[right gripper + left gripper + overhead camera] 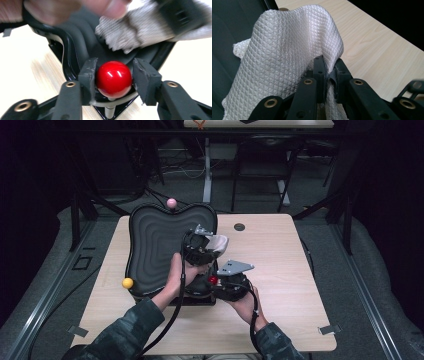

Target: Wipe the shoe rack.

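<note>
Sleeved forearms enter low in the high view. Left gripper [204, 245] sits over the right part of the black ridged tray [150, 245] on the light wood counter [280, 270]; its fingers [320, 72] are pressed together, pinching a fold of the white quilted cloth [287, 55], which drapes over and beyond them. Right gripper [113, 75] sits at the tray's near right corner. Its fingers [88, 77] flank the red ball knob [114, 78] on its short post: left pad touching, right pad with a thin gap, so spread, not clamping. Yellow ball knob [128, 283] at the tray's near left edge, pink ball knob [171, 202] at its far edge.
</note>
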### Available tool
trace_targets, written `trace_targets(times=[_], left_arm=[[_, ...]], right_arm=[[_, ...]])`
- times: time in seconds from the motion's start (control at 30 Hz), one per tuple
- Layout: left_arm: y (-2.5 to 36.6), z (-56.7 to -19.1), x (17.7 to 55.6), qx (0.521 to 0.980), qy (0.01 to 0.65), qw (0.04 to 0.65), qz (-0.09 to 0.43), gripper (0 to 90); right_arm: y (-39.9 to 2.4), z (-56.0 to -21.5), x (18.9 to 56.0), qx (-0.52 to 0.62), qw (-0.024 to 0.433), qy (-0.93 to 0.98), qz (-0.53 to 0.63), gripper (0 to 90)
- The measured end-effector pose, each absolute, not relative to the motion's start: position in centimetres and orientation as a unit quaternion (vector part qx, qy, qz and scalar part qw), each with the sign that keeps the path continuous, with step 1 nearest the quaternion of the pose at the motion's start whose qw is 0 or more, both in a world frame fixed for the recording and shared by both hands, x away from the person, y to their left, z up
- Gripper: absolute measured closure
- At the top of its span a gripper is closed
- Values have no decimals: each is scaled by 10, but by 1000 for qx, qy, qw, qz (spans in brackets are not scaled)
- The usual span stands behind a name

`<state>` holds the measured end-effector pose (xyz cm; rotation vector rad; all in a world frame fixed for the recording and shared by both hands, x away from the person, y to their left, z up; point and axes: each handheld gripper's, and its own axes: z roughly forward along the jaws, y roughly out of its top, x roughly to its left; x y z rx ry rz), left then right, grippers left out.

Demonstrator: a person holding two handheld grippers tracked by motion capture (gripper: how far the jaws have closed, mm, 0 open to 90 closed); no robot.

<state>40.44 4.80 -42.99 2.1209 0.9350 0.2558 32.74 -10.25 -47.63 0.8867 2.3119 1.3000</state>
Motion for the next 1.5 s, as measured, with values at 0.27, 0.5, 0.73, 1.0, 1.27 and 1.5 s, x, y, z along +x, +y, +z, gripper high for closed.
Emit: trace_targets(times=[0.27,0.5,0.73,1.0,1.27,1.5], left_arm=[[50,-435,395,843,361,389,90,825],[56,-442,390,843,363,390,76,828],[59,-446,387,845,362,388,69,829],[57,-443,388,849,355,383,82,829],[54,-434,402,850,351,381,96,826],[50,-425,415,849,349,380,110,823]], right_arm=[[-113,-469,316,341,181,811,439,425],[-121,-476,314,369,168,807,431,324],[-115,-479,313,367,164,810,426,308],[-113,-479,312,365,172,806,432,307],[-110,-476,317,344,182,806,446,412],[-103,-478,320,327,183,813,446,588]])
